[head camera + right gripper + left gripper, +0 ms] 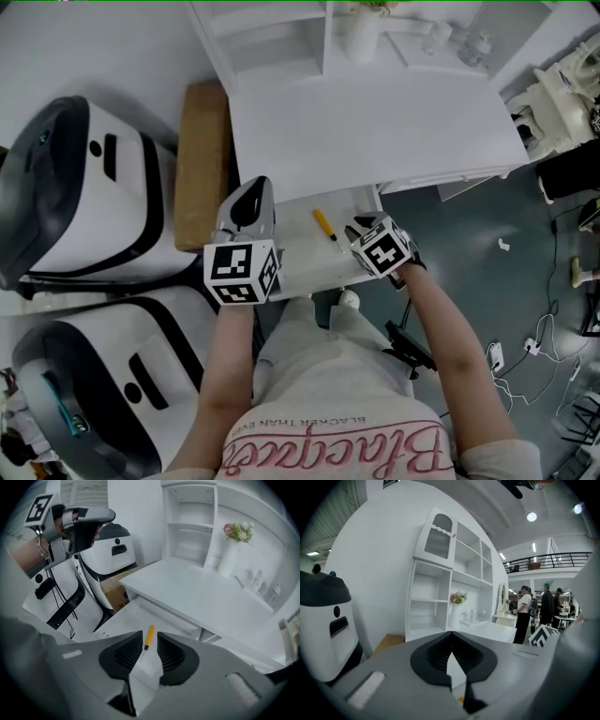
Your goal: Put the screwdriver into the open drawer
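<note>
The yellow-handled screwdriver (325, 225) lies flat on the floor of the open white drawer (298, 255), apart from both grippers. My right gripper (357, 229) hangs above the drawer's right end and is open. In the right gripper view the screwdriver (148, 638) shows between the spread jaws, down in the drawer (126, 617), and the pads do not touch it. My left gripper (255, 186) is over the drawer's left end, pointing nearly level. In the left gripper view its jaws (451, 634) meet at the tips with nothing between them.
The white desk top (375, 122) lies just beyond the drawer, with shelves and a flower vase (232, 550) at its back. A cardboard box (202, 159) and two white machines (75, 187) stand to the left. Cables (534, 347) trail on the floor at right. People (525, 611) stand far off.
</note>
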`<state>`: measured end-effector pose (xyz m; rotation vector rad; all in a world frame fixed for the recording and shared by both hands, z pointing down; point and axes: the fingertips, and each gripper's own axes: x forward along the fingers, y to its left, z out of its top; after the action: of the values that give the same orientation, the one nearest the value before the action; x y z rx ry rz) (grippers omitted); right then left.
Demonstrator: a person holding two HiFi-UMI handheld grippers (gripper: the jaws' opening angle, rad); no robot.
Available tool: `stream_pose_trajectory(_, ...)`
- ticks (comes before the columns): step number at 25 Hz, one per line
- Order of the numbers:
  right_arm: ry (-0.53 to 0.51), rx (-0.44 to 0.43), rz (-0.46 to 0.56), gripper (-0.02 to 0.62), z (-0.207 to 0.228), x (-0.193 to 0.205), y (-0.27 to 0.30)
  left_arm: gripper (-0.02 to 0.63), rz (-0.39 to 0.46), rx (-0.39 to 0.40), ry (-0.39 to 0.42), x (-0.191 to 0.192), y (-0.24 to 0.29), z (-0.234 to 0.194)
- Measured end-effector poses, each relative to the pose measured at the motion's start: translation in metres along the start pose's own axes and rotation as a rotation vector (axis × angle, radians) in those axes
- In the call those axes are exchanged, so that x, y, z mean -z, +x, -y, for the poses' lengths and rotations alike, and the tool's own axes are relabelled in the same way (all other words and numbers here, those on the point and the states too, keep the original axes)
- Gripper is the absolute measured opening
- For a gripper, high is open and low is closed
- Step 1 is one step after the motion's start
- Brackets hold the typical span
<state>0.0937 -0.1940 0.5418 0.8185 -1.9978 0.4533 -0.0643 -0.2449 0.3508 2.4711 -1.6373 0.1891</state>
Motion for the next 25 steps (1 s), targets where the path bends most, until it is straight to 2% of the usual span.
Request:
stream_pose_trajectory(10, -0.067, 0.038, 0.119, 0.097, -0.001, -0.033, -0.042, 0.012, 0.060, -0.007, 0.040, -0.022, -0.015, 0.007)
stream_pose_trajectory(15, -0.066, 0.075, 0.202, 0.067, 0.002, -0.055, -0.068, 0.012, 0.091, -0.004, 0.058, -0.036, -0.018, 0.011)
stream_pose_trajectory(20, -0.040, 0.108, 0.280, 0.004, 0.005, -0.072, -0.088, 0.012, 0.120, -0.004, 0.075, -0.049, -0.022, 0.012)
stream_pose_trajectory(25, -0.033, 0.115, 0.334, 0.003, 0.001, -0.083, -0.106, 0.012, 0.150, -0.001, 0.093, -0.061, -0.027, 0.012)
